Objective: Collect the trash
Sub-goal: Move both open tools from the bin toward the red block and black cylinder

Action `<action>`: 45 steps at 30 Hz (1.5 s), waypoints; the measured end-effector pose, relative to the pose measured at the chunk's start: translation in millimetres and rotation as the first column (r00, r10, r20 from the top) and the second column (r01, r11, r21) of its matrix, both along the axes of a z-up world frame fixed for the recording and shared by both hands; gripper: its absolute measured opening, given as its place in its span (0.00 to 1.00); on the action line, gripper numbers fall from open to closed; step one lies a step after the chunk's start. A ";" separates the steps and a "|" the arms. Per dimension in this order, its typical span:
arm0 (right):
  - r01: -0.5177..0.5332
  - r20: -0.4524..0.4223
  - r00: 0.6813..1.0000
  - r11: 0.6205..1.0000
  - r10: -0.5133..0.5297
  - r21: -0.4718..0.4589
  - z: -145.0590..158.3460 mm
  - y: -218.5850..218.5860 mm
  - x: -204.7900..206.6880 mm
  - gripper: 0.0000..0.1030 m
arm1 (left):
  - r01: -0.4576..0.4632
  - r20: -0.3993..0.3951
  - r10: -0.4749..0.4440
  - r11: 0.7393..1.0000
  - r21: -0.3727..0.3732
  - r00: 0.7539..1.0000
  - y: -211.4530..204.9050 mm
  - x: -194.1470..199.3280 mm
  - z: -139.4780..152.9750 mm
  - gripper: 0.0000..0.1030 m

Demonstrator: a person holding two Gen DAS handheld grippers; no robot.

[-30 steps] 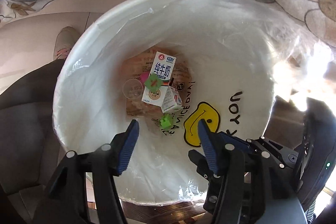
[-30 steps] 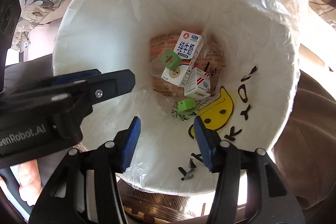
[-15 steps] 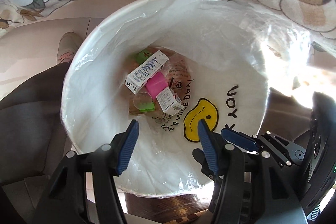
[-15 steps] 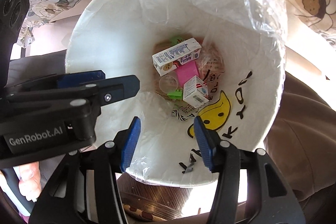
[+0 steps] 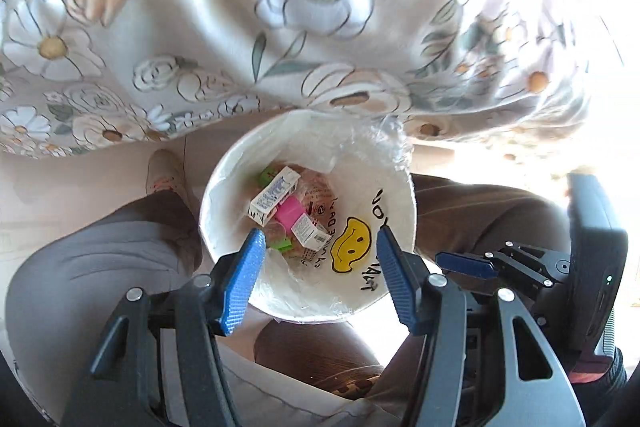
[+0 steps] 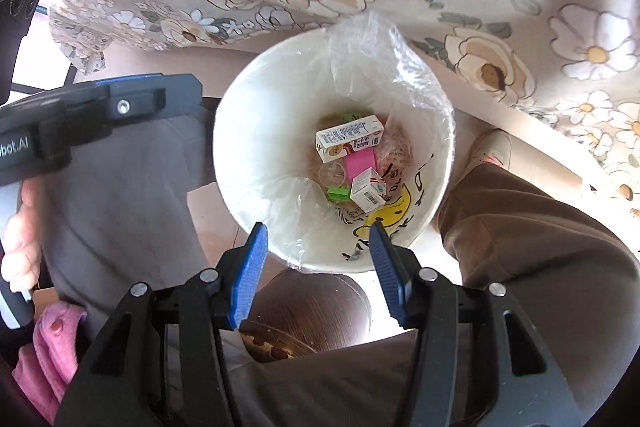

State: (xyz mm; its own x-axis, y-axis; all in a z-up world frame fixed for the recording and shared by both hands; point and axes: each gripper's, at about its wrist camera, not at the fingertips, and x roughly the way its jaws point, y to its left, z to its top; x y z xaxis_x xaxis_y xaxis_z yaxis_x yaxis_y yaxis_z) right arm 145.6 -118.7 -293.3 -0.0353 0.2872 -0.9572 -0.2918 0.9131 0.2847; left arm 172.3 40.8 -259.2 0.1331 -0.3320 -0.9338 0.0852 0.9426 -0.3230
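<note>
Trash bin (image 6: 256, 131), plastic-lined, stood on the floor between the person's legs, containing a milk carton (image 6: 348, 138), small carton (image 6: 367, 190), pink piece (image 6: 359, 163) and green pieces (image 6: 338, 193). Left gripper (image 5: 320, 267) and right gripper (image 6: 318, 259) fingers: released, empty.

A floral tablecloth (image 5: 288, 39), printed with white and peach flowers on a pale ground, is draped across the upper part of both views. Below its hem a pale tiled floor (image 5: 72, 179) is seen. Strong daylight is cast from the right of the left-wrist view, where the picture is washed out.
</note>
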 end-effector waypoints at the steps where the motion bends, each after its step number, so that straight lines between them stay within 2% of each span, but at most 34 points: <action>1: 0.000 0.019 1.000 1.000 -0.001 0.012 15.0 -4.4 -1.5 0.52 | 0.002 0.030 -0.002 1.000 -0.003 1.000 0.7 -0.7 13.7 0.59; 4: 0.007 0.084 0.996 0.999 -0.011 0.043 52.7 -18.5 -6.2 0.52 | 0.006 0.118 -0.006 1.000 0.001 0.993 1.1 -3.1 50.3 0.59; 7: 0.026 0.154 0.987 0.998 -0.036 0.065 85.5 -30.3 -8.0 0.52 | 0.001 0.197 0.001 1.000 -0.011 0.980 2.9 -3.0 86.0 0.65; 11: 0.040 0.252 0.966 0.994 -0.066 0.106 132.6 -44.2 -5.8 0.52 | 0.005 0.294 0.000 1.000 -0.015 0.956 1.0 -2.4 127.4 0.70; 16: 0.043 0.364 0.927 0.991 -0.087 0.127 180.5 -57.6 0.7 0.52 | 0.015 0.401 -0.030 0.999 0.041 0.916 -12.4 10.3 172.4 0.80; 22: 0.031 0.450 0.888 0.989 -0.092 0.141 218.8 -67.4 16.3 0.53 | 0.018 0.482 -0.042 0.998 0.054 0.875 -19.4 32.0 214.4 0.83; 31: 0.026 0.534 0.839 0.988 -0.105 0.153 259.0 -78.3 51.5 0.57 | 0.055 0.555 -0.099 0.994 0.096 0.826 -46.1 74.4 251.5 0.84; 34: 0.025 0.580 0.808 0.990 -0.104 0.142 276.1 -79.6 71.8 0.64 | 0.066 0.581 -0.130 0.989 0.129 0.804 -53.1 100.2 261.8 0.87; 38: 0.015 0.632 0.769 0.992 -0.092 0.127 291.6 -78.3 119.9 0.65 | 0.069 0.612 -0.163 0.982 0.174 0.774 -57.5 155.6 270.3 0.88; 42: 0.019 0.677 0.729 0.992 -0.101 0.127 294.4 -75.4 194.4 0.65 | 0.072 0.646 -0.180 0.979 0.190 0.741 -60.1 231.9 273.3 0.88; 45: 0.033 0.705 0.700 0.992 -0.112 0.124 288.7 -72.0 262.4 0.65 | 0.084 0.680 -0.210 0.973 0.214 0.703 -62.0 296.6 274.0 0.88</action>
State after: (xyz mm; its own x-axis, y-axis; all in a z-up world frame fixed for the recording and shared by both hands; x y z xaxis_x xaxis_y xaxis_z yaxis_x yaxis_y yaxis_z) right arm 408.0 -190.8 -4.6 0.6672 0.3496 -0.6577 -0.3771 0.9200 0.1065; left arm 468.8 -21.2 14.9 0.7254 -0.2639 -0.6357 0.3668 0.9297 0.0326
